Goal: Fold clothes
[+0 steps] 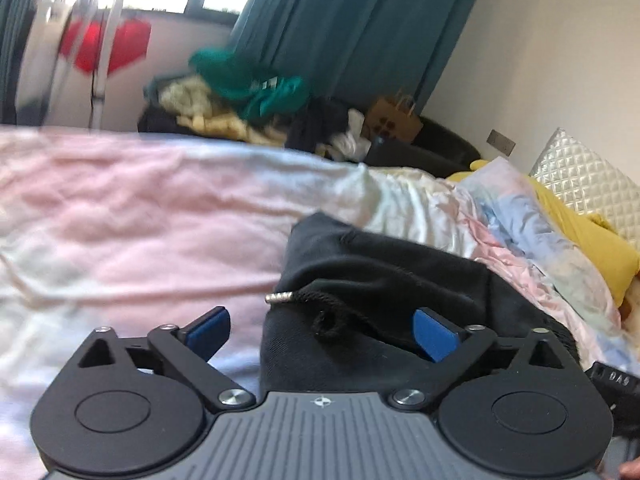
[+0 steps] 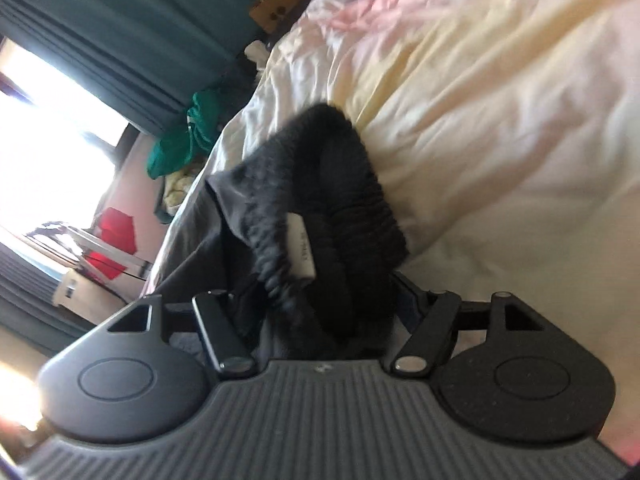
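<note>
A black garment (image 1: pixel 384 276) with an elastic waistband and a drawstring with a metal tip (image 1: pixel 280 297) lies on the pastel pink and white bedsheet (image 1: pixel 140 216). My left gripper (image 1: pixel 322 334) is open, its blue pads on either side of the garment's near edge. In the right wrist view the black ribbed waistband (image 2: pixel 344 216) with a white label (image 2: pixel 302 250) bunches between the fingers of my right gripper (image 2: pixel 320 320). The cloth hides the fingertips, so their closure is unclear.
A pile of clothes with a green top (image 1: pixel 256 84) lies beyond the bed by teal curtains (image 1: pixel 352 28). A brown paper bag (image 1: pixel 394 118) stands near the wall. A yellow cloth (image 1: pixel 592 236) and quilted pillow (image 1: pixel 588 184) lie at the right.
</note>
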